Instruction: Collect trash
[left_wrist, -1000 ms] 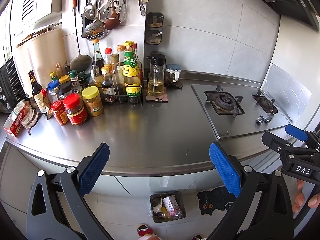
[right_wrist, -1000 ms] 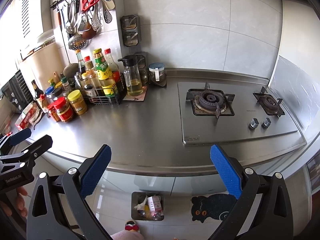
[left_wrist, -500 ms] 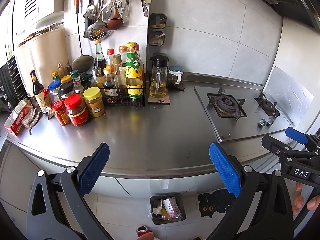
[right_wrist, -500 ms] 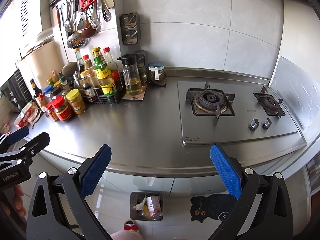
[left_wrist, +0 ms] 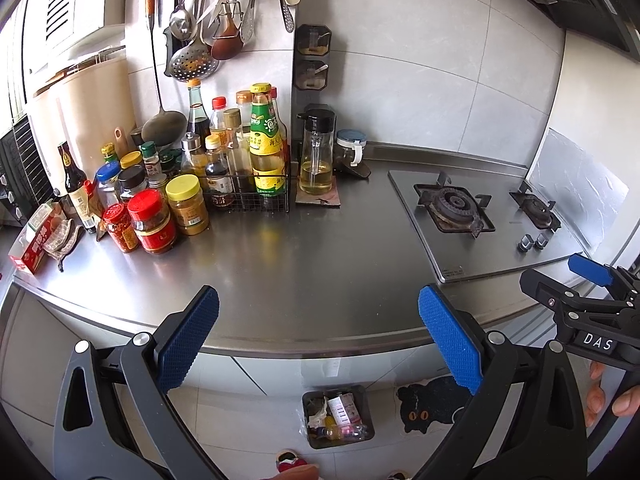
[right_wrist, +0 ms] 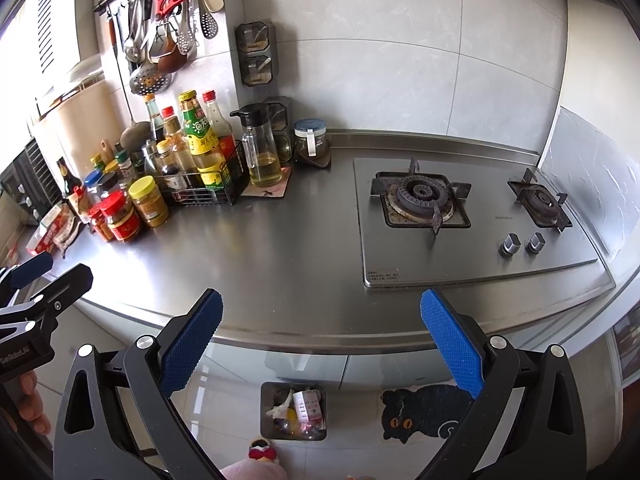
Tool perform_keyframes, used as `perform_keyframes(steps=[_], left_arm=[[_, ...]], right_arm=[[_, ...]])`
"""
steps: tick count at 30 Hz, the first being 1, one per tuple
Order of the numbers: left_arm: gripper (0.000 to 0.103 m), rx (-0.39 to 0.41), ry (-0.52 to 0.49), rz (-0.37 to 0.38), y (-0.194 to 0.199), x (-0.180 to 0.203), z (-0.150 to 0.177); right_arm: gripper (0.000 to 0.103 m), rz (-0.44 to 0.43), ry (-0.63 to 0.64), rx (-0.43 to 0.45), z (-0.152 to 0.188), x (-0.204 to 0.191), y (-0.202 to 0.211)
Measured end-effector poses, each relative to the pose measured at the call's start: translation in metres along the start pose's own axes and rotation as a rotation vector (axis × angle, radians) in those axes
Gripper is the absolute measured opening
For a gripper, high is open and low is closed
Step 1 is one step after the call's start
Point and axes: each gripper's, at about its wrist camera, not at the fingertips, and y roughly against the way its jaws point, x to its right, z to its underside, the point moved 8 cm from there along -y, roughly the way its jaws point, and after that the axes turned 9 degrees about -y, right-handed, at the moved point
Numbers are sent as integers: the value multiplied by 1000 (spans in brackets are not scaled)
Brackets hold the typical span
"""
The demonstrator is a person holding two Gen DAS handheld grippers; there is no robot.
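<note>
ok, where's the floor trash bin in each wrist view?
Left wrist: trash bin at bottom centre, on the floor below the counter edge, between the fingers.
Right wrist: trash bin at bottom centre, slightly left of middle.
Shared landmark: black cat mat just right of it in both.

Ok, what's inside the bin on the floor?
The bin holds crumpled white paper, a small printed carton and colourful wrappers. Anything beneath that top layer is covered.

Bright left-side daylight, fisheye-bent edges
</note>
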Motion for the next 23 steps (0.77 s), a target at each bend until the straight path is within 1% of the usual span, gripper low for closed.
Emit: perform_keyframes(steps=[6, 15, 19, 23], left_arm=[[95, -6, 4, -39, -2, -5, 1], [95, 0, 1, -18, -1, 0, 0], [95, -12, 11, -24, -3, -1, 0], [95, -23, 20, -6, -5, 0, 1]], right_arm=[[100, 2, -7, -7, 0, 0, -2], [100, 1, -6, -12, 0, 2, -4], [100, 1, -9, -15, 0, 2, -4], [100, -2, -17, -18, 0, 5, -5]])
